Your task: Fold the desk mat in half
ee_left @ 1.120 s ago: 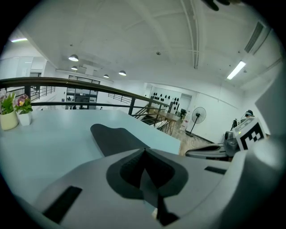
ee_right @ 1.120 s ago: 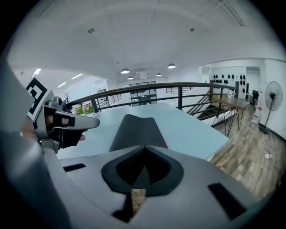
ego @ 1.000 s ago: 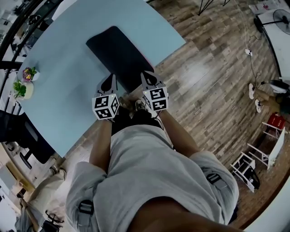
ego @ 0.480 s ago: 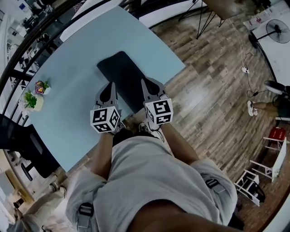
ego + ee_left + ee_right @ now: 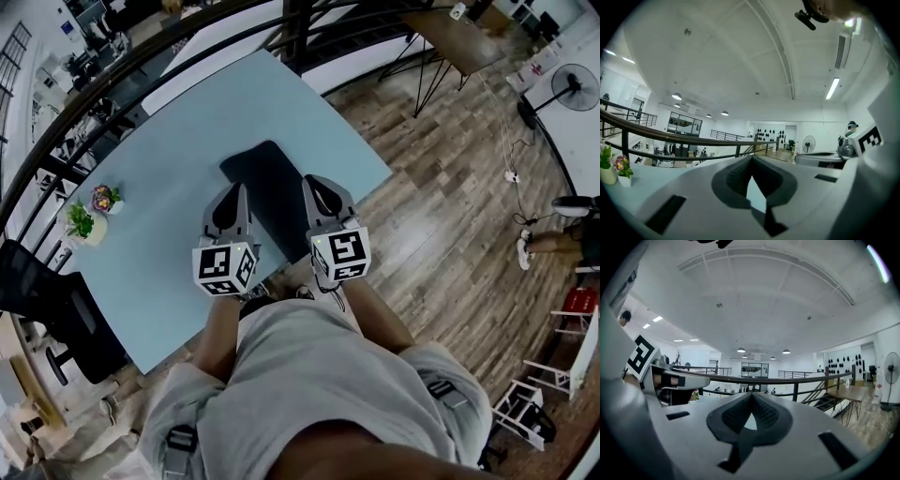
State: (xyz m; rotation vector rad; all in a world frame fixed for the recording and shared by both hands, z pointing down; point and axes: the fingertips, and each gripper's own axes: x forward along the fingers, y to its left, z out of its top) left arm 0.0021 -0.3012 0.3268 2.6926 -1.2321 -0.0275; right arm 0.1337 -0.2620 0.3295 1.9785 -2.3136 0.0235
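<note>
A dark desk mat [image 5: 272, 187] lies flat on the light blue table [image 5: 169, 159], running from the table's middle toward its near edge. In the head view my left gripper [image 5: 234, 190] hangs over the mat's left edge and my right gripper [image 5: 313, 181] over its right edge. Both are raised above the mat with their jaws pressed together and nothing between them. In the left gripper view the left gripper [image 5: 751, 158] points level at the railing and ceiling; the right gripper [image 5: 751, 395] does the same in its own view. The mat shows in neither gripper view.
Two small potted plants [image 5: 90, 217] stand at the table's left edge, also seen as potted plants [image 5: 610, 165]. A black chair [image 5: 47, 300] is left of the table. A dark railing [image 5: 187, 37] runs behind it. Wooden floor [image 5: 450, 206] lies right, with a fan [image 5: 573, 87].
Both grippers have come up off the mat's near end and now sit higher beside its edges. The head view has tilted, showing more of the table and railing.
</note>
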